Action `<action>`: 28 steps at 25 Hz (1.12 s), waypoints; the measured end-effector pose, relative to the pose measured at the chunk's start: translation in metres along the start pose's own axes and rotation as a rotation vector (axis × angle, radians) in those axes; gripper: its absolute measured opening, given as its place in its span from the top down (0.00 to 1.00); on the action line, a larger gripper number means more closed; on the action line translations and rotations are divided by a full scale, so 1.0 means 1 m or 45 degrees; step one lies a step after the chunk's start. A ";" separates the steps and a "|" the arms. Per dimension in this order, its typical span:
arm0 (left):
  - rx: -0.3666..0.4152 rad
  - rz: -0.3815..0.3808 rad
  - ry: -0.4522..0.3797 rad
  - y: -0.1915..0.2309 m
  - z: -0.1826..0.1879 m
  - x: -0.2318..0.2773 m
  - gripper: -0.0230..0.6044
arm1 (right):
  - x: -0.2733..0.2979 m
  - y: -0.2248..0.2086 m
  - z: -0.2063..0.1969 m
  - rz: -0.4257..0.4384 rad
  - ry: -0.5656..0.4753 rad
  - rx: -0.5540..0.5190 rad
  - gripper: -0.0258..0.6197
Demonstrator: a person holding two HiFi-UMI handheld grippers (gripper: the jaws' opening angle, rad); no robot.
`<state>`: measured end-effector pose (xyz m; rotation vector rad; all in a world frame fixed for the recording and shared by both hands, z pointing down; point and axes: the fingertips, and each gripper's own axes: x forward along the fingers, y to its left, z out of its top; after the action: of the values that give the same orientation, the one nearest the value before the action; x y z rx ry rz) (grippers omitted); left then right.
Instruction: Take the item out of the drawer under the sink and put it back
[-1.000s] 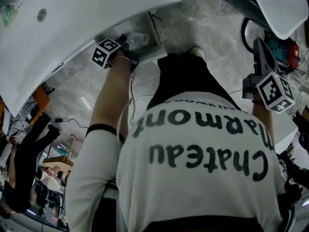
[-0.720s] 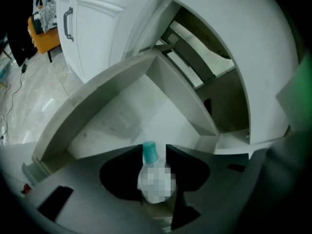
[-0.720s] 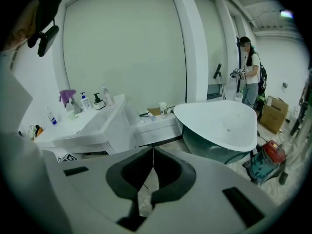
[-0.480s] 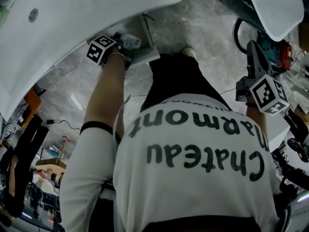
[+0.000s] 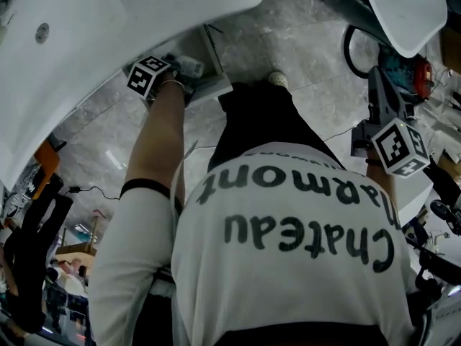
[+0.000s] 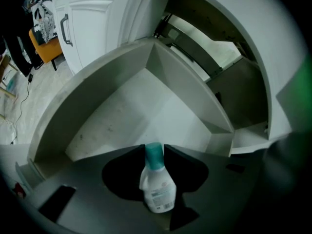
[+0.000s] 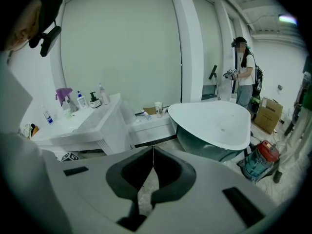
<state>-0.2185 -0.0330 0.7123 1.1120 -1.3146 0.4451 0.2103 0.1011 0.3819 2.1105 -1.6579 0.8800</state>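
A small white bottle with a teal cap stands between the jaws of my left gripper. The jaws are closing, and their tips press on the cap from both sides. The bottle hangs over the open white drawer, whose floor is bare, under the sink. In the head view the left gripper's marker cube sits at the drawer's front edge. My right gripper is shut with nothing in it, and is held out to the right, away from the drawer.
A white bathtub and a red vacuum cleaner stand to the right. The vanity top carries several bottles. A white cabinet door with a dark handle is left of the drawer. Another person stands far back.
The head view has drifted slightly. My left gripper stays at the drawer's front and my right gripper stays out at the right side.
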 end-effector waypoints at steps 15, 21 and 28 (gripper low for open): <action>-0.106 -0.071 -0.117 -0.010 -0.001 -0.014 0.81 | -0.010 -0.004 -0.008 0.041 0.006 0.005 0.94; -0.091 -0.111 -0.261 -0.018 0.007 -0.038 0.81 | -0.005 0.007 -0.003 0.106 0.000 -0.013 0.94; -0.102 -0.299 -0.428 -0.040 0.014 -0.071 0.81 | 0.003 0.022 0.002 0.187 -0.010 -0.031 0.94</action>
<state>-0.2128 -0.0408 0.6306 1.2934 -1.4546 0.0302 0.1900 0.0919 0.3797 1.9990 -1.8370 0.8902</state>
